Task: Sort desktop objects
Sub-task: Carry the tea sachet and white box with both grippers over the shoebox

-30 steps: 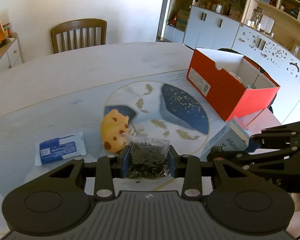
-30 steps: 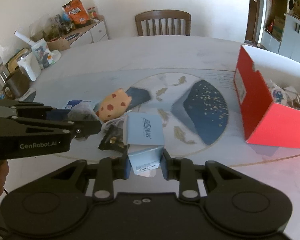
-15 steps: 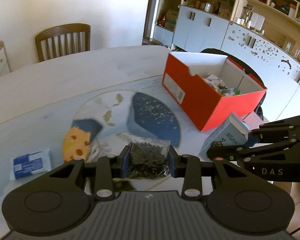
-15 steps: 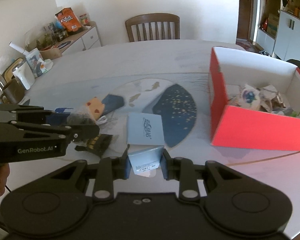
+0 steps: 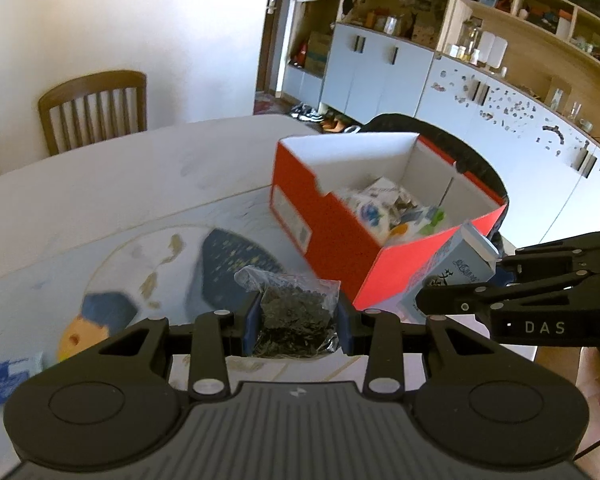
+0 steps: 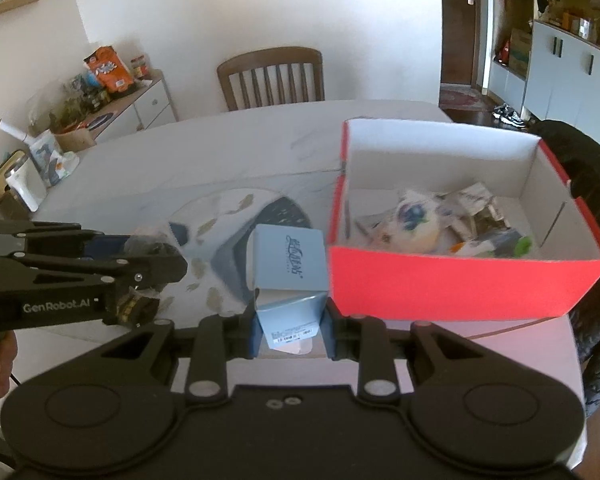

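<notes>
Black "GenRobot.AI" on left tool (image 6: 148, 276)

Room's bright w/ soft daylight, source not clear; the white wall (image 6: 260, 8) is near blown out. Table (image 5: 100, 184) looks pale and washed, w/ only faint shadows. The red box (image 6: 452, 280) glows hot orange-red on its front, slightly overexposed. Motion smear on the tabletop print and box edges (both views, worse low down), while each gripper body stays crisp but dark, detail lost in black. Strong fisheye bend: shelves (image 5: 540, 20) curve at the right edge.
</notes>
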`<move>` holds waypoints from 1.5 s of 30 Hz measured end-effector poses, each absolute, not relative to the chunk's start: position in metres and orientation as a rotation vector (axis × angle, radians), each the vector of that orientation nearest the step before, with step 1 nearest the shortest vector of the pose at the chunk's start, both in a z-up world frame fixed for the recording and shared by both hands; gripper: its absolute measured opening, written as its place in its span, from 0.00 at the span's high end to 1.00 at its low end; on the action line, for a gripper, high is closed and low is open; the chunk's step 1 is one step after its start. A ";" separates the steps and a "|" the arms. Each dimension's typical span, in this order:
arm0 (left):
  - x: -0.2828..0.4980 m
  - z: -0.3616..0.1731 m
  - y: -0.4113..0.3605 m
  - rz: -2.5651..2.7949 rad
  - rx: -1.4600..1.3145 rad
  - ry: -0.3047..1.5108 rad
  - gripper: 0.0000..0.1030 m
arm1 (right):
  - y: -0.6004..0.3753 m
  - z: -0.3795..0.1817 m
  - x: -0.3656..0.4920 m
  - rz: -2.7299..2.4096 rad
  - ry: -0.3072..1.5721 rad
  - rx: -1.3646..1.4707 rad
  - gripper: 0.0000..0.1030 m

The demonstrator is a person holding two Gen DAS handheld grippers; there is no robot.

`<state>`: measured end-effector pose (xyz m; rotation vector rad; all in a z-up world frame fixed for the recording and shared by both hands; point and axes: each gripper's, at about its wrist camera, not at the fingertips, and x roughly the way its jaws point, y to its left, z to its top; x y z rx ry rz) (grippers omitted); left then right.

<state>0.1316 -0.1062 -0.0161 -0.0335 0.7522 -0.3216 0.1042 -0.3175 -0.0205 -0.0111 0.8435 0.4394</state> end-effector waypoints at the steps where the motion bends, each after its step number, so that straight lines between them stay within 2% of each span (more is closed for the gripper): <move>1: 0.134 -0.015 -0.110 -0.326 -0.034 0.750 0.65 | -0.321 -0.019 0.106 0.438 0.841 -0.012 0.73; 24: 0.195 0.010 -0.191 -0.403 0.005 0.703 0.65 | -0.415 0.004 0.159 0.368 0.794 0.010 0.73; 45: 0.290 -0.009 -0.256 -0.435 0.096 0.778 0.65 | -0.472 -0.015 0.218 0.284 0.817 0.021 0.73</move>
